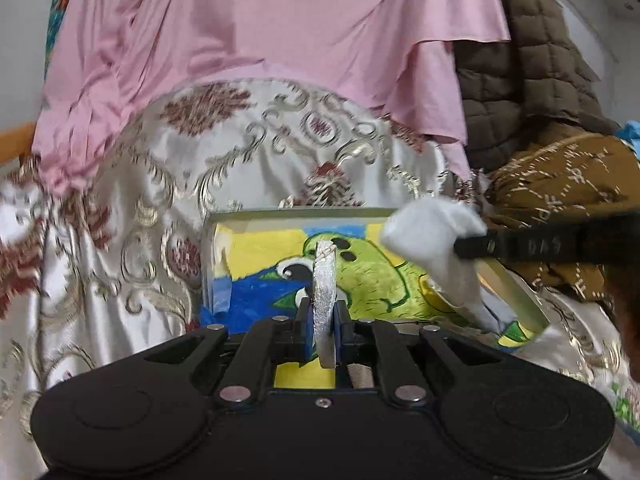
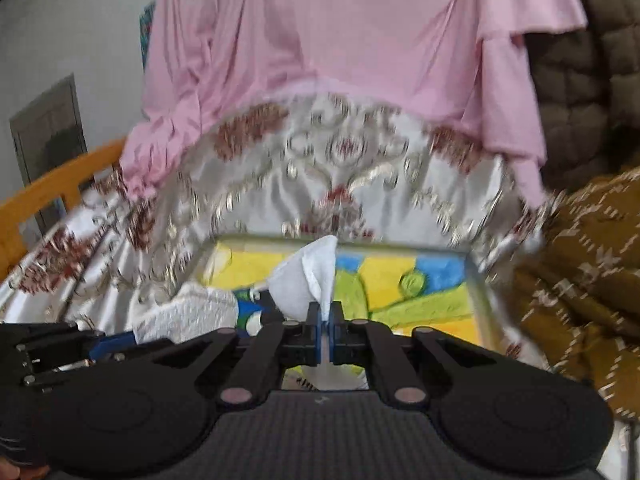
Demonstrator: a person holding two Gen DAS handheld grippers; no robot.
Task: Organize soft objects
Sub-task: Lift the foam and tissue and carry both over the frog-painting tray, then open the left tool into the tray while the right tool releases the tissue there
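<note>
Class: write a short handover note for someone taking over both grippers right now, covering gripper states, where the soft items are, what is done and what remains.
Left gripper: shut on the silver edge of the painted tray.
Right gripper: shut on a white cloth, held above the tray.
Another white cloth lies at the tray's left edge.
Done: one cloth picked up.
Left: place it, then probably the other cloth. The pink garment and brown quilted jacket lie behind, untouched.

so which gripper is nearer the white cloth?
Right. The right gripper is shut on the white cloth, over the painted tray. The left gripper pinches the tray's silver near rim, apart from the cloth.
</note>
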